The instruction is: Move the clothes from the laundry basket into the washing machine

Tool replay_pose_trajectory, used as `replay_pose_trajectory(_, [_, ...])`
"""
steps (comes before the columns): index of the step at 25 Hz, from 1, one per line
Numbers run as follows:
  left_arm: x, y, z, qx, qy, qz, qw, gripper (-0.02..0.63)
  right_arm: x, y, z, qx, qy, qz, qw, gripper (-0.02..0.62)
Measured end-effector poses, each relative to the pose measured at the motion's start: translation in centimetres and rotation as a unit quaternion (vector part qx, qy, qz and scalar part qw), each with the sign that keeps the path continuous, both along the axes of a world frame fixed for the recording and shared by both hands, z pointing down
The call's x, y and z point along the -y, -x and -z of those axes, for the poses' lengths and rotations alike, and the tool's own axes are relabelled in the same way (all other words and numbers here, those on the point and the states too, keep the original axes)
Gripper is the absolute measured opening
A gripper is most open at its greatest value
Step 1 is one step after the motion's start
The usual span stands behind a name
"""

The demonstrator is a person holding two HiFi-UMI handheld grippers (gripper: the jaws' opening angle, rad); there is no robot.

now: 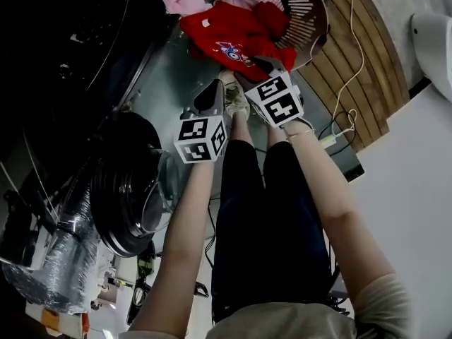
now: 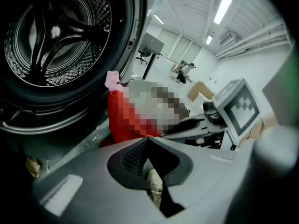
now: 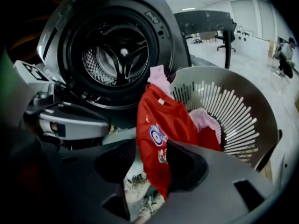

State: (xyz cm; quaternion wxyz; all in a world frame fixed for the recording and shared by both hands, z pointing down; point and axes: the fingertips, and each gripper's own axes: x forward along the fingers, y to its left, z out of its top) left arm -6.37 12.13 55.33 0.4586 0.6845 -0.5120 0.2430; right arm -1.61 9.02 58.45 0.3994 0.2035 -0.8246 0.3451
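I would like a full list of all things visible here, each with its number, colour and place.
washing machine: one, dark grey, next to the basket
machine door: one, dark with glass, swung open
laundry basket: one, grey, slatted, on the floor
red shirt: one, red with a print, hanging over the basket rim
pink clothes: at least one, pink, in the basket behind the shirt
wooden slatted board: one, brown, beside the basket
shoes: two, light, near the basket
legs: two, dark trousers
left gripper: one, grey, jaws shut, empty
right gripper: one, grey, jaws open, gripping nothing
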Motion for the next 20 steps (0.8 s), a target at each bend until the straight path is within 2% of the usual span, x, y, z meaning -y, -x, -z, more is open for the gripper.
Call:
replay_pose_trajectory(4, [0.3,1.2,-2.3,0.000,0.008,0.009,0.9999,0.011,-1.6,1.0,-2.4,-0.038,0.006,0.083,0.996,0.169])
replay_pose_trajectory(5, [0.2,1.1,-2.6,-0.006,0.012,0.002,0.9999,0.011,-1.6,1.0,-2.6,-0.046,-0.001,0.098,0.994,0.103])
replay_pose_trajectory(9, [0.2,0.4,-2.4,-0.014,-0.006,-0.042,0.9990,0.015,-1.9,1.1,-2.0,-0.028,0.006,0.125,0.992,0.071])
replay_pose_trajectory(11, [0.8,0.0,-1.5,-0.017,-0.026,-0.061,0.9977,0.029,-1.5,1.0,-0.6,-0.003,0.013,0.109,0.994,0.034])
replay_pose_trajectory(12, [1.0,-0.5,-1.0,-0.022,-0.035,-0.071,0.9966,0.064,-1.2,0.9,0.3,0.010,0.019,0.093,0.995,0.021])
replay_pose_trajectory(14, [1.6,-1.5,0.3,-0.025,-0.057,-0.103,0.9928,0.185,-0.5,0.8,2.5,0.037,0.027,0.055,0.997,0.021])
replay_pose_trajectory(16, [2.3,-2.3,1.9,-0.014,-0.093,-0.129,0.9871,0.274,0.5,0.6,4.9,0.061,0.022,0.019,0.998,0.021])
replay_pose_trajectory(18, [3.6,-2.2,3.7,-0.002,-0.132,-0.124,0.9834,0.340,1.8,0.3,7.4,0.080,0.005,-0.004,0.997,0.018])
replay_pose_trajectory(20, [4.8,-2.1,4.8,0.006,-0.147,-0.134,0.9800,0.373,3.4,0.2,10.1,0.112,-0.011,-0.024,0.993,0.018])
